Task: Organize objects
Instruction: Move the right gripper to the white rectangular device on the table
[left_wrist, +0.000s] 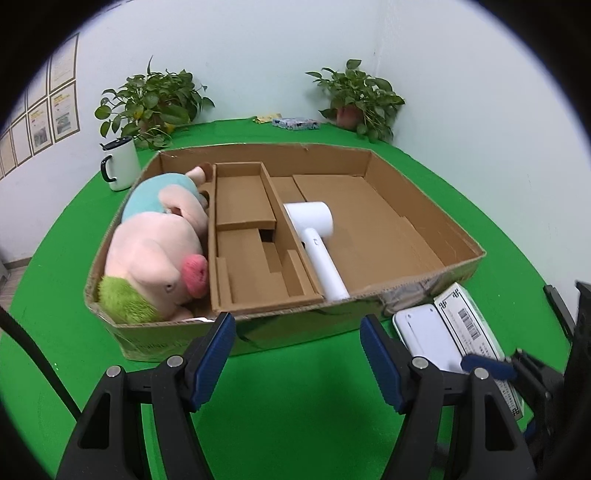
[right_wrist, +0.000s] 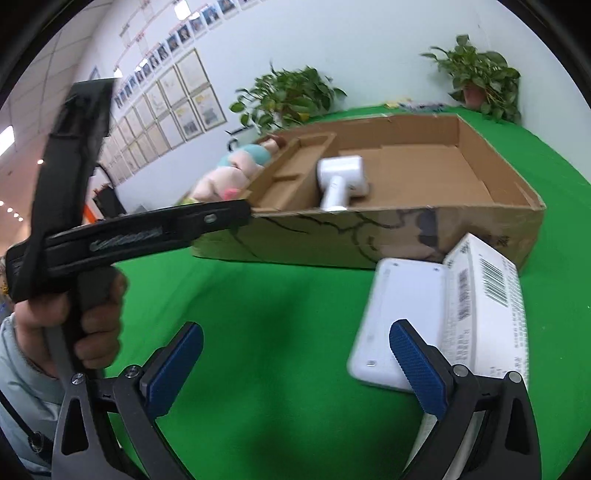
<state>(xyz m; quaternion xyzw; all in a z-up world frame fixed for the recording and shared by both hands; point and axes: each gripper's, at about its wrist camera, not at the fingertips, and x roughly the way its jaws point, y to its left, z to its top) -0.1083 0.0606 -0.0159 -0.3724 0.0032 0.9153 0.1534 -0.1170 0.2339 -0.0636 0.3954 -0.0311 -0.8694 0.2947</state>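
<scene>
Right wrist view: the right gripper (right_wrist: 295, 369) is held agape, empty, over the white device (right_wrist: 399, 317) beside the cardboard box (right_wrist: 332, 243) (hair dryer (left_wrist: 317, 240) already inside); closing on it is judged next.

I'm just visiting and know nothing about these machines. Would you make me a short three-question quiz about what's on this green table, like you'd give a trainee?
1. True or false: the plush pig lies in the cardboard box's left compartment, as the left camera sees it.
2. Which item lies in the box's wide right section? A) white mug B) white hair dryer C) potted plant
3. Fill in: the flat white device and the barcoded white box lie ______ the cardboard box, on the green table.

Key:
1. True.
2. B, the white hair dryer; the white mug stands outside the box.
3. Outside, in front of its near wall.
</scene>
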